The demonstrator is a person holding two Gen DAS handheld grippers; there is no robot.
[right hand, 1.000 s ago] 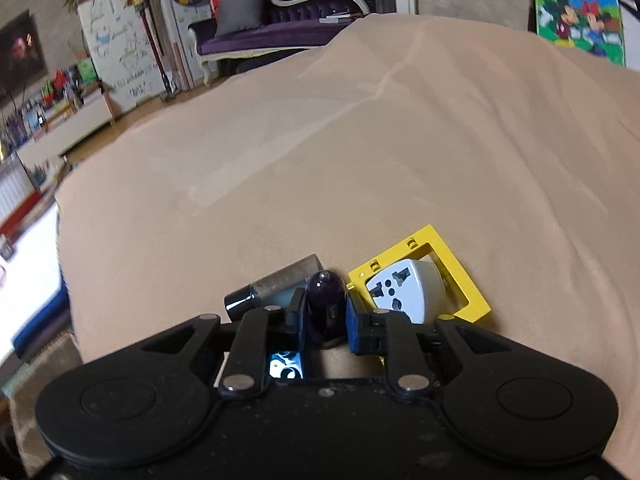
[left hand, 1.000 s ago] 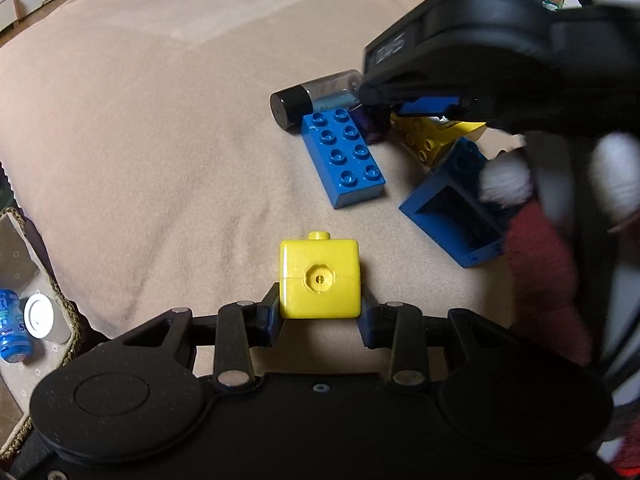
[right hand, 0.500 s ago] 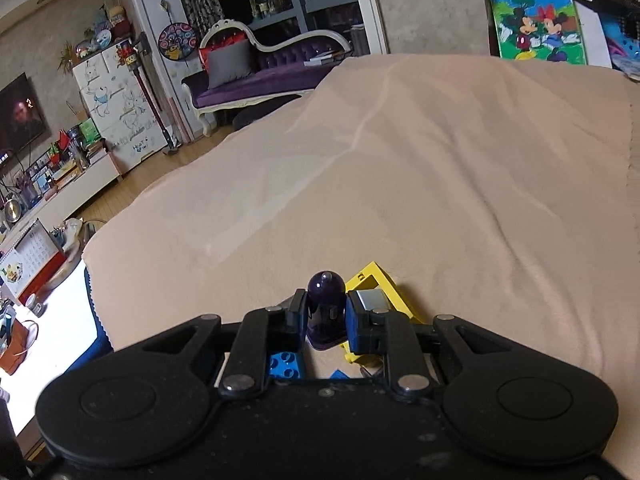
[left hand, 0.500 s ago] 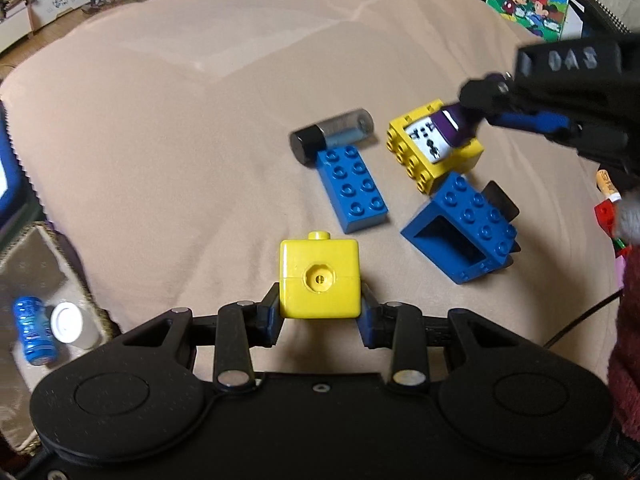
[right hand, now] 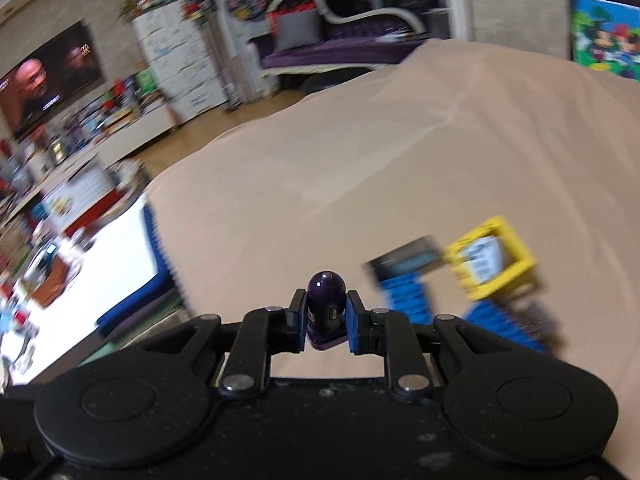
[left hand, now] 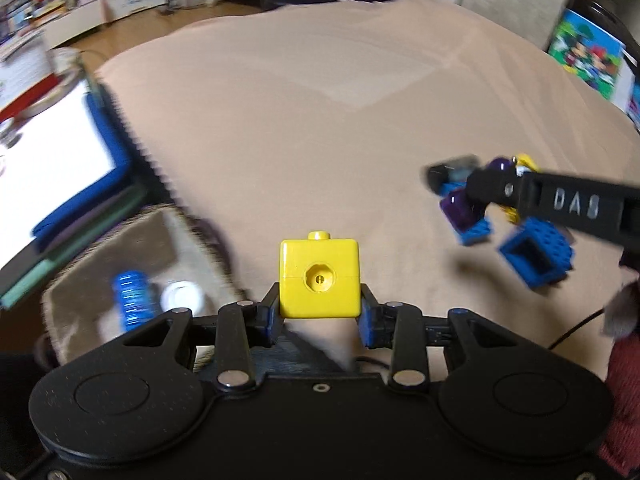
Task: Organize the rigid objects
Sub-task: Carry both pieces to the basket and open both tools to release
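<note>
Both wrist cams look down-fwd over beige blanket (left hand: 320, 120); share brick pile (right hand: 492, 256).

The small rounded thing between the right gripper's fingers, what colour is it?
Dark purple; the car charger plug shows best in the right wrist view.

The left gripper (left hand: 320, 320) clamps a yellow cube (left hand: 319, 278) between its blue pads (left hand: 267, 325); a stud projects from the cube's top and a round socket faces the camera. Beneath lies a beige blanket (left hand: 320, 120). At right, the right gripper (left hand: 472, 204) enters the frame, closed on a purple plug (left hand: 460, 210). Beside it, blurred, lie a blue plate (left hand: 476, 232), a hollow blue block (left hand: 536, 256), a yellow piece (left hand: 526, 162) and a dark cylinder (left hand: 448, 170). At lower left, a box (left hand: 80, 280) holds a blue bottle (left hand: 132, 300) and a white cap (left hand: 182, 296).
</note>
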